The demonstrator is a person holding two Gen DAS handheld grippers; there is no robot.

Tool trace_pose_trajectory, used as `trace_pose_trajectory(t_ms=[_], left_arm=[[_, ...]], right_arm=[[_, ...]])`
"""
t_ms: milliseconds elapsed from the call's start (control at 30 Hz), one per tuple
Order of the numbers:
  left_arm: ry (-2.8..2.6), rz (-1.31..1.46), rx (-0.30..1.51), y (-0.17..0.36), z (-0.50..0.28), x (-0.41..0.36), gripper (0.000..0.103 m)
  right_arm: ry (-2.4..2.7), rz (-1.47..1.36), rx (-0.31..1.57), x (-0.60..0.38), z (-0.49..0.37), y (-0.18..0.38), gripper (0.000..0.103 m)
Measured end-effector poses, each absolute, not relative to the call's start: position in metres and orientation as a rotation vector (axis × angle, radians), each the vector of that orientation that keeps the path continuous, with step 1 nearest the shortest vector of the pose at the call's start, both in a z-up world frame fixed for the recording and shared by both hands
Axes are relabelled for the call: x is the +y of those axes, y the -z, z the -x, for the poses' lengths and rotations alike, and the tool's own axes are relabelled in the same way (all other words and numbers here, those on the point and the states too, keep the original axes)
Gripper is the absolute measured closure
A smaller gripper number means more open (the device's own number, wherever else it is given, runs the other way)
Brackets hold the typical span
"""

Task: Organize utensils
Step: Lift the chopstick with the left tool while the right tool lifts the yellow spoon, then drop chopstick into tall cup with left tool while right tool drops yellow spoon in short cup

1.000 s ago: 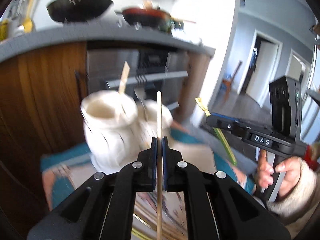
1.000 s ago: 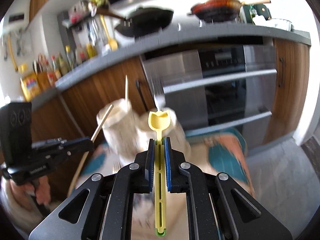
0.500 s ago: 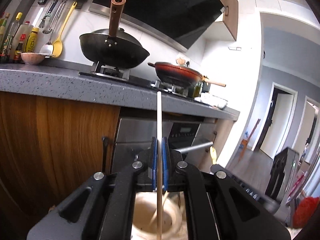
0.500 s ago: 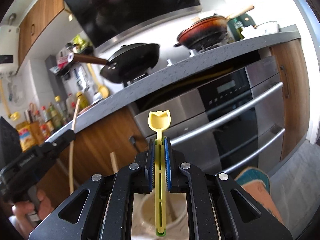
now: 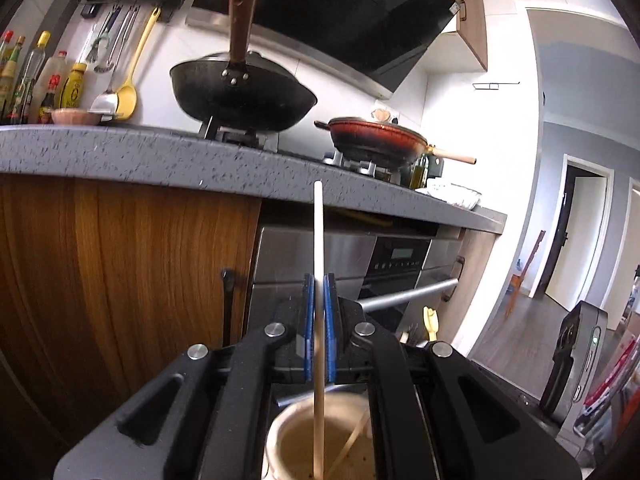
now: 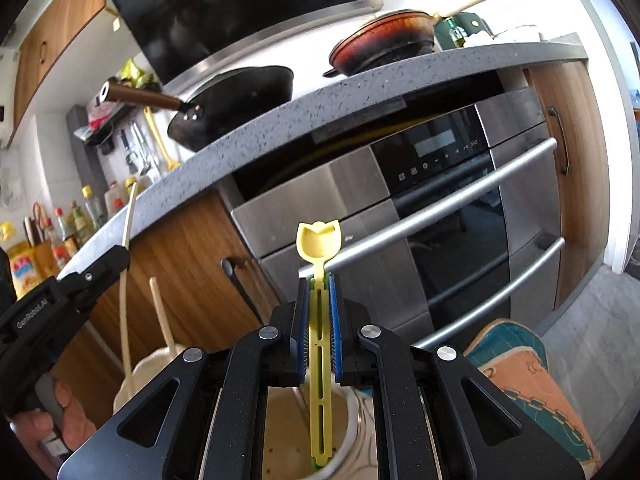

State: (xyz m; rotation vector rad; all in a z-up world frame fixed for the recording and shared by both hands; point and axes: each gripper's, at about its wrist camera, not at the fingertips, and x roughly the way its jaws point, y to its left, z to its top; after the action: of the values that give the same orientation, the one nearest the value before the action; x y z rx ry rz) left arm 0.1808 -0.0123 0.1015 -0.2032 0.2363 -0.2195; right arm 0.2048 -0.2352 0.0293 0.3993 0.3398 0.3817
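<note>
right gripper sits bottom centre of the frame, blue pads clamped on a yellow plastic spoon standing upright, scoop end up, its bottom end down inside a cream cup. Left edge: the left gripper in a hand, pinching a thin wooden stick over a second cream cup with another stick in it. Behind them a steel oven under a grey counter, black wok upper left, red pan upper right, patterned mat lower right
</note>
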Motion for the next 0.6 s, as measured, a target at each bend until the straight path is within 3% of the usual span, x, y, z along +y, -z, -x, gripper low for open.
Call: trace_pose_trajectory(t_ms=[600], left_arm=[[0.240,0.127,0.438,-0.065,-0.154,-0.008,0.098]], right_arm=[[-0.429,-0.305,0.483,-0.234,-0.174,-0.013,0.092]])
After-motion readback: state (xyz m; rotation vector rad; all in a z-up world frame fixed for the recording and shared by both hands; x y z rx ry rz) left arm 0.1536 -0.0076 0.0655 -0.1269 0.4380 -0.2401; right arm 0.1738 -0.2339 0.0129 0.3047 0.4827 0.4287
